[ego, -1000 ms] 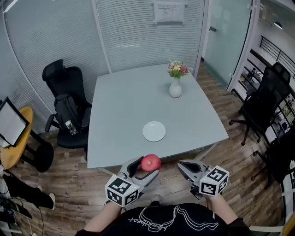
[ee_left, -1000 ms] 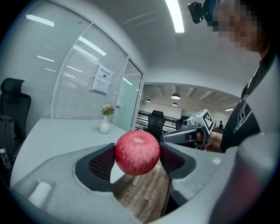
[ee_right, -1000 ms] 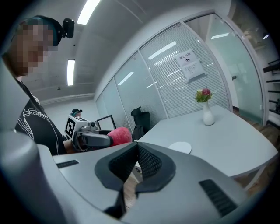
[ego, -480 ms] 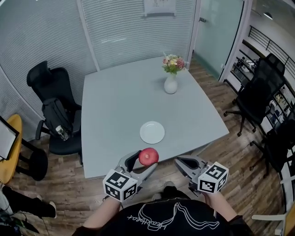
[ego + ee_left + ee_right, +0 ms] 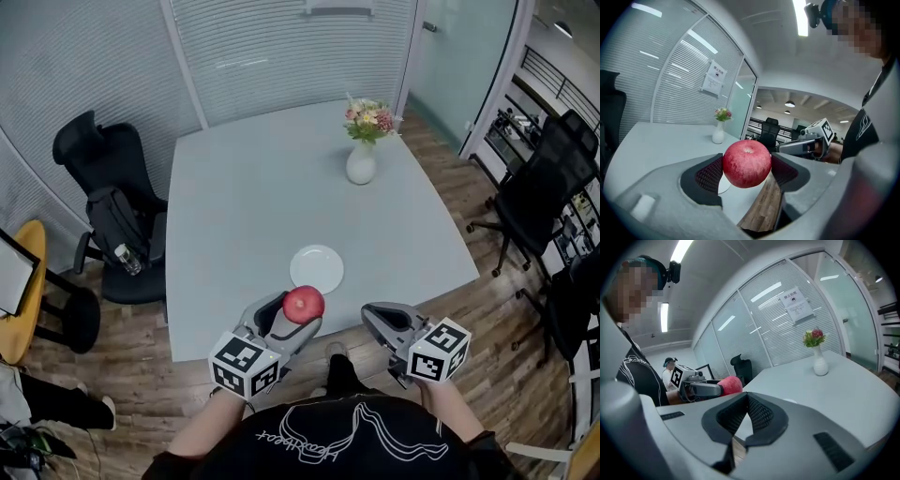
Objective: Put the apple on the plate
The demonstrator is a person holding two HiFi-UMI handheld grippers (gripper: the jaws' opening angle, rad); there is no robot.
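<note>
— While we look down through the head view, where do we find the apple (image 5: 304,304)?
— We see it, red and round, clamped in our left gripper (image 5: 291,326) and held up in the air at the near edge of the grey table (image 5: 253,206). The white plate (image 5: 316,267) lies on the table just beyond it, and the apple does not touch it.
— And our right gripper (image 5: 377,321)?
— It hangs beside the left one, over the wooden floor (image 5: 487,309), with nothing in it. Farther back on the table we see a white vase (image 5: 361,167) with flowers (image 5: 369,118), and a black chair (image 5: 103,169) stands at the table's left side.
— What do we get from the left gripper view?
— We see both dark pads pressed against the apple's sides, with its stem dimple turned up. A sliver of the plate shows behind the left pad, lower than the apple. Our right gripper shows off to the right.
— And from the right gripper view?
— We see its jaws drawn together with nothing between them. Past them, to the left, our left gripper carries the apple, and the vase stands far off on the table.
</note>
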